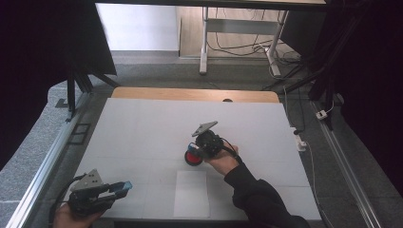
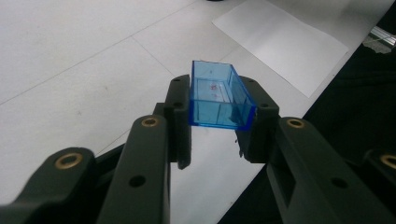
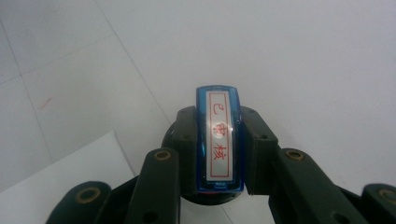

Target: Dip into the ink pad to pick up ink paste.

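Blue clear plastic cap (image 2: 219, 98) sat clamped between the jaws of the left tool (image 1: 119, 188), held near the tabletop's (image 1: 142, 133) near left corner. Toward the tabletop's middle, the right tool (image 1: 196, 151) was clamped on a blue stamp (image 3: 218, 137) bearing a white label with red characters, over a round red ink pad (image 1: 192, 158). Just nearer the near edge lay a white paper sheet (image 1: 191, 194).

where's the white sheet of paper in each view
High view: white sheet of paper lies bottom centre on the table, just below the right claw.
Left gripper view: top right, beyond the clear blue cap in the left claw.
Right gripper view: bottom left corner, beside the blue stamp.
Shared landmark: the paper's straight edge against the table.
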A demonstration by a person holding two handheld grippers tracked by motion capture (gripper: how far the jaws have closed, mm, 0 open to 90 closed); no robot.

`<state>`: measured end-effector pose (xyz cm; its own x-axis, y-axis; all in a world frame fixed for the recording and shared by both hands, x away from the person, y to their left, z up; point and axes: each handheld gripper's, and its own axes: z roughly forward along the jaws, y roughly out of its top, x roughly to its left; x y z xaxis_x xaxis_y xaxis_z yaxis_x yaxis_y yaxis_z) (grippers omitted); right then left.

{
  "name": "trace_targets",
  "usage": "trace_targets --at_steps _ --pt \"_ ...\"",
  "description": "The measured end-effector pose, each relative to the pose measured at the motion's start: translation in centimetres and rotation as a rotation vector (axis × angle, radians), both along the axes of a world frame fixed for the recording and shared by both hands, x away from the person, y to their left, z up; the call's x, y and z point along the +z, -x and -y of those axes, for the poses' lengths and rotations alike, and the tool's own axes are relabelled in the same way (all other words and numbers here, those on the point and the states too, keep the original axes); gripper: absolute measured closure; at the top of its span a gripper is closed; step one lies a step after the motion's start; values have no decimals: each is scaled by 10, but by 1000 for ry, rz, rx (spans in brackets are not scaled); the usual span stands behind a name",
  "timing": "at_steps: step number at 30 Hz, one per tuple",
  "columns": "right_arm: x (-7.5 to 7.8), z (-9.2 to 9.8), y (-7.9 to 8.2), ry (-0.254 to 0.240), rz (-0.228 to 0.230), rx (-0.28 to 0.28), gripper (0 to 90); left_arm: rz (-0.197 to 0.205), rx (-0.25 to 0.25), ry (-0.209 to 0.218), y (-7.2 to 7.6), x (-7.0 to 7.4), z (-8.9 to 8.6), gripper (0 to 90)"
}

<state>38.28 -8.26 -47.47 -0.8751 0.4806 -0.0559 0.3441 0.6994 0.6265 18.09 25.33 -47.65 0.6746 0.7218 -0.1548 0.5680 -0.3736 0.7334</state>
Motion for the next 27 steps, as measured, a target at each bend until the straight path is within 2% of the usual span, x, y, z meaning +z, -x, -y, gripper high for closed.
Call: trace_targets --at_steps 17,27 --pt "-8 -4 1 10 -24 10 715 0 -5 -2 0 0 0 677" --pt "-9 -4 1 9 -22 9 717 -1 -7 -5 0 0 1 677"
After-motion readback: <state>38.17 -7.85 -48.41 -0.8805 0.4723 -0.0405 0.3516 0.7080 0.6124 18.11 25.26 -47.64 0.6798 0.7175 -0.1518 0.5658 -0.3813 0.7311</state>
